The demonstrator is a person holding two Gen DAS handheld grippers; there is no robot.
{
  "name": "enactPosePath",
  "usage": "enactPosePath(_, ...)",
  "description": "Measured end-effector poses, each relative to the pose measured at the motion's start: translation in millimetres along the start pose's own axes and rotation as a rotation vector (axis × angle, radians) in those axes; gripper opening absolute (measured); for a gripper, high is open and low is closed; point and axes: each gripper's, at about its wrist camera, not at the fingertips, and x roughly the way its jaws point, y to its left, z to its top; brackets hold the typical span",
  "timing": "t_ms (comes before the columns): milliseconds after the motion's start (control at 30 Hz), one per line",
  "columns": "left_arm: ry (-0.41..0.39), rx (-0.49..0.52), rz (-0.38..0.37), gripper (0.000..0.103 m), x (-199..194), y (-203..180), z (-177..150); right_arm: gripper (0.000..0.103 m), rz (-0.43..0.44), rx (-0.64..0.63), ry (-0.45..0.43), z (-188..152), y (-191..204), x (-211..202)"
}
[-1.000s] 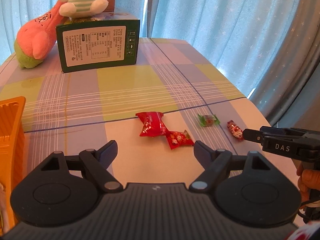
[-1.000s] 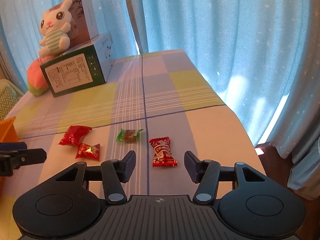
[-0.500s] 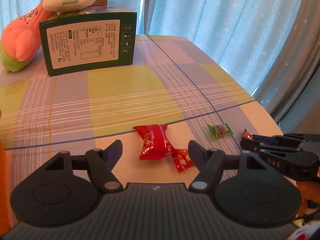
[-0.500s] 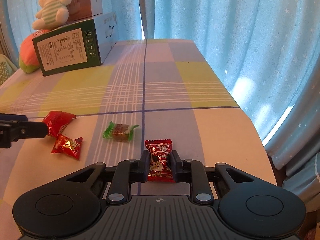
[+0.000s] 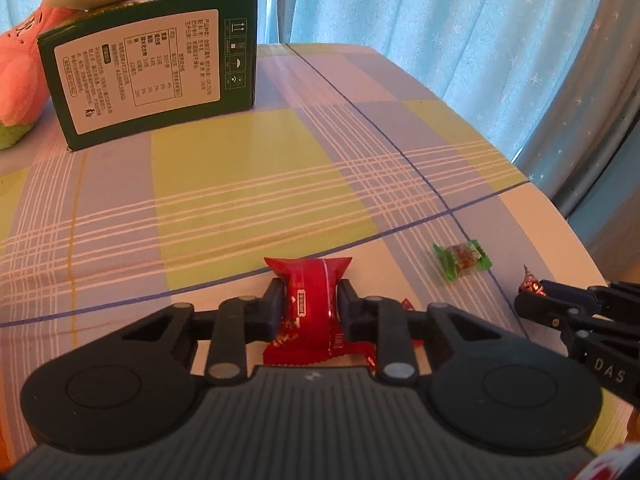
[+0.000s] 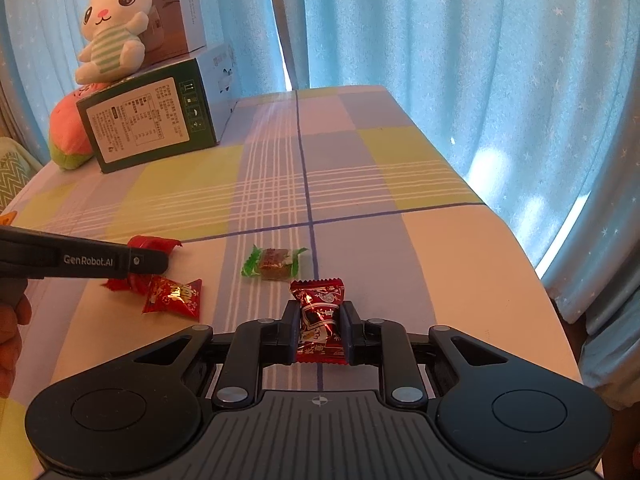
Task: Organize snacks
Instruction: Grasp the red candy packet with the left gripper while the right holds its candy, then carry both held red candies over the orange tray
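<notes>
My left gripper (image 5: pixel 308 300) is shut on a large plain red snack packet (image 5: pixel 310 304) low over the checked tablecloth (image 5: pixel 248 184). My right gripper (image 6: pixel 322 314) is shut on a dark red patterned candy (image 6: pixel 320 320); it also shows at the right edge of the left wrist view (image 5: pixel 532 290). A green-wrapped candy (image 6: pixel 276 262) lies on the cloth between the two grippers, also seen in the left wrist view (image 5: pixel 462 258). A small red and gold candy (image 6: pixel 174 294) lies just beside the left gripper, mostly hidden under it in the left wrist view.
A green box (image 6: pixel 152 120) stands at the back left with a white box (image 6: pixel 176 12) and a plush rabbit (image 6: pixel 112 36) on top. A pink plush (image 5: pixel 16 76) lies beside it. Blue curtains (image 6: pixel 460 60) hang behind. The table's right edge (image 6: pixel 532 272) is close.
The left gripper moved forward and down and closed on the large red packet. The right gripper, open a second ago, closed on the dark red candy and keeps holding it.
</notes>
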Motion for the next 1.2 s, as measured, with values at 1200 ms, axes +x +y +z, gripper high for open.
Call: enactPosePath(1200, -0.132, -0.109, 0.025, 0.022, -259.2, -14.0, -112.6, 0.021, 0.101, 0.038, -0.061, -40.0, 101.1, -199.6)
